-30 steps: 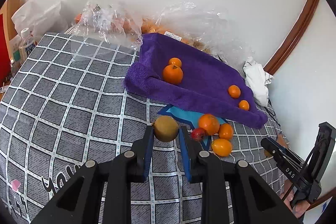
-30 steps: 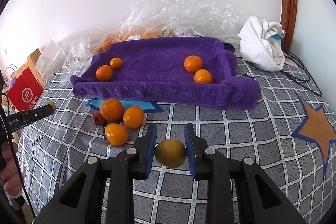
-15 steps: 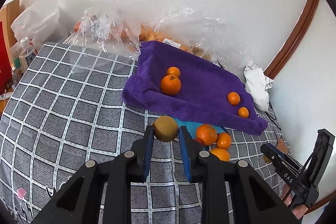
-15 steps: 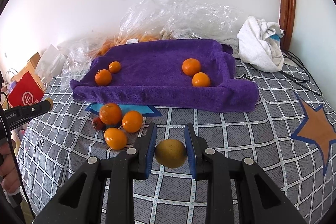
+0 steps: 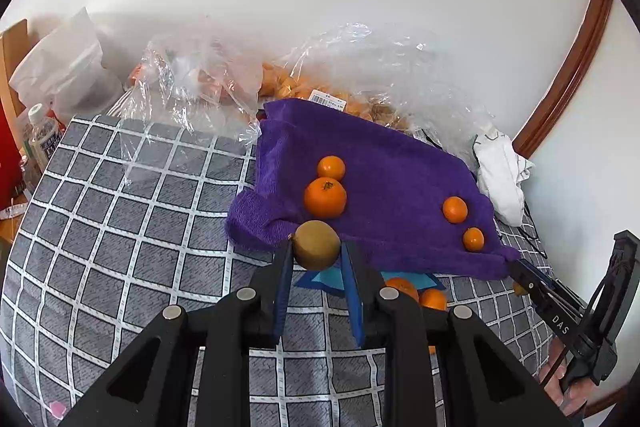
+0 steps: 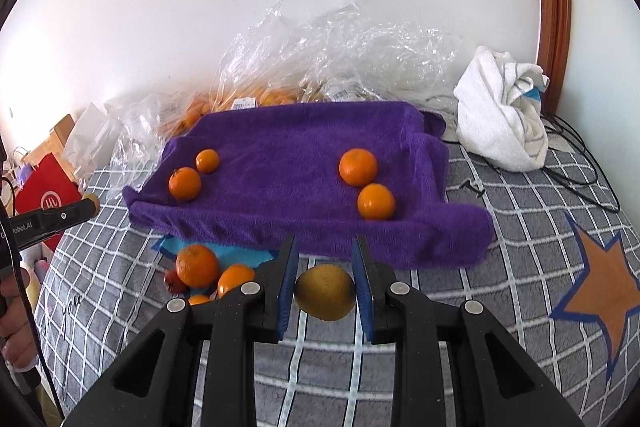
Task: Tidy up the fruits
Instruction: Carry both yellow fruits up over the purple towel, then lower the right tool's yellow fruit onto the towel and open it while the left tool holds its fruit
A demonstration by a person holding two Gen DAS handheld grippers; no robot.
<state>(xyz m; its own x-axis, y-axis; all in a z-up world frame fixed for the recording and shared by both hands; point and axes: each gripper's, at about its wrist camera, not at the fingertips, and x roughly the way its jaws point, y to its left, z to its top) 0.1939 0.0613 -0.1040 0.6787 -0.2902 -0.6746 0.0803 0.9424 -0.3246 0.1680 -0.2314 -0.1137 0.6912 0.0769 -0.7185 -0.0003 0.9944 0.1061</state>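
My left gripper (image 5: 316,251) is shut on a brown-green round fruit (image 5: 316,244), held above the near edge of the purple towel tray (image 5: 384,163). My right gripper (image 6: 324,259) is shut on a yellow-brown fruit (image 6: 325,291), held above the checked bedspread just in front of the tray (image 6: 304,143). Several oranges lie in the tray: two at its left (image 6: 185,183), two at its right (image 6: 358,166). Loose oranges (image 6: 197,265) and a small red fruit (image 6: 171,281) lie on the bedspread in front of the tray.
Clear plastic bags with more fruit (image 6: 248,99) lie behind the tray by the wall. A white cloth bundle (image 6: 500,115) and cables are at the right. A red bag (image 6: 44,199) and a bottle (image 5: 42,139) stand at the left edge of the bed.
Both grippers have moved forward toward the purple tray, still holding their fruits. The left one now hangs over the tray's near edge.
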